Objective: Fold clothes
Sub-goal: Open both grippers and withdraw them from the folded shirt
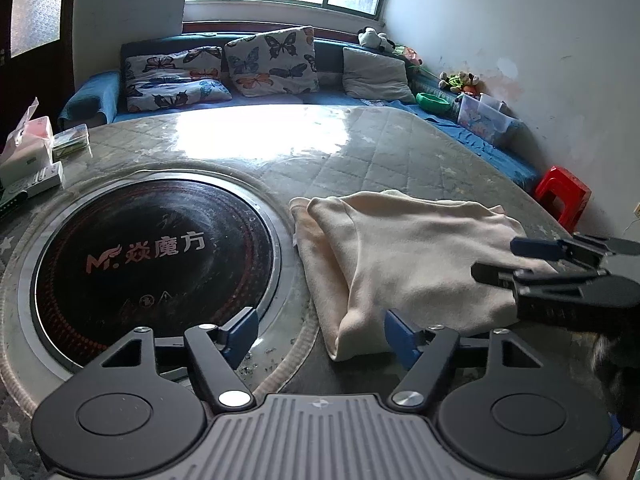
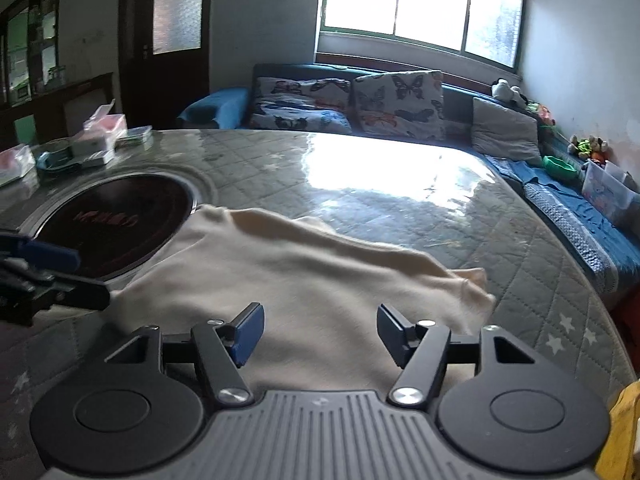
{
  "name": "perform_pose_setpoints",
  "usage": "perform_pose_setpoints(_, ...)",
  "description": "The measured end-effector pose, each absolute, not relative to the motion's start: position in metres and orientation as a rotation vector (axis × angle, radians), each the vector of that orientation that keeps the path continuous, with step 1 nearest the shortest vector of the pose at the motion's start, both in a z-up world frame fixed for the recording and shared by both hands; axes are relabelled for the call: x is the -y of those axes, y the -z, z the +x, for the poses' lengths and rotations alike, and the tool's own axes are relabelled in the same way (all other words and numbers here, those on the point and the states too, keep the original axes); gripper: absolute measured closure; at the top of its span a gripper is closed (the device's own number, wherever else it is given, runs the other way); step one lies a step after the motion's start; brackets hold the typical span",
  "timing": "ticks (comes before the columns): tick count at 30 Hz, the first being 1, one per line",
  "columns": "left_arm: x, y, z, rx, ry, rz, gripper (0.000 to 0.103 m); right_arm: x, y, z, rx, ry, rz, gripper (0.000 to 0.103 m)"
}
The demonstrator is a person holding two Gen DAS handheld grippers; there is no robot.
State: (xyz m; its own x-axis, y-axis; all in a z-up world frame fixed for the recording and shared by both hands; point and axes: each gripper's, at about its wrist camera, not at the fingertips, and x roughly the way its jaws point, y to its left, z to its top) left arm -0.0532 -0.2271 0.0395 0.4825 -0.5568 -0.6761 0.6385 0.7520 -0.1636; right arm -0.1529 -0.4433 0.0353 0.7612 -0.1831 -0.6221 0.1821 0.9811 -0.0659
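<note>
Your left gripper (image 1: pixel 320 332) is spread wide over the near left corner of the folded cream garment (image 1: pixel 404 264), which lies on the quilted round table (image 1: pixel 360 152) beside the black induction hob (image 1: pixel 156 256); your right gripper (image 2: pixel 320 332) hovers spread above it, holding nothing

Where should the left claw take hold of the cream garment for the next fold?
Probably the near-left corner of the cream garment, coming in low from the near side. That folded edge bulges up off the table, and the open left claw already straddles it.
</note>
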Motion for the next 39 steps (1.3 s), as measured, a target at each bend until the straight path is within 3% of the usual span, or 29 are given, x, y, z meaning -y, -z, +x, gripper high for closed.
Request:
perform_pose_setpoints(12,0.225,-0.040,-0.057,-0.772,0.721,0.128,0.017,0.422,-0.030,-0.165,-0.694,0.147,-0.041,0.036)
perform_pose_setpoints(15,0.225,-0.041,-0.058,-0.766,0.718,0.129,0.013,0.417,-0.029,-0.167,-0.701,0.136,-0.057,0.029)
perform_pose_setpoints(24,0.226,-0.042,-0.061,-0.750,0.719,0.120,0.003,0.402,-0.029,-0.177,-0.699,0.107,-0.090,0.025)
perform_pose_setpoints(33,0.225,-0.044,-0.066,-0.732,0.738,0.116,0.000,0.399,-0.025,-0.182,-0.700,0.109,-0.055,0.024)
perform_pose_setpoints(39,0.224,-0.043,-0.067,-0.736,0.737,0.114,0.000,0.395,-0.019,-0.186,-0.713,0.111,-0.041,0.017)
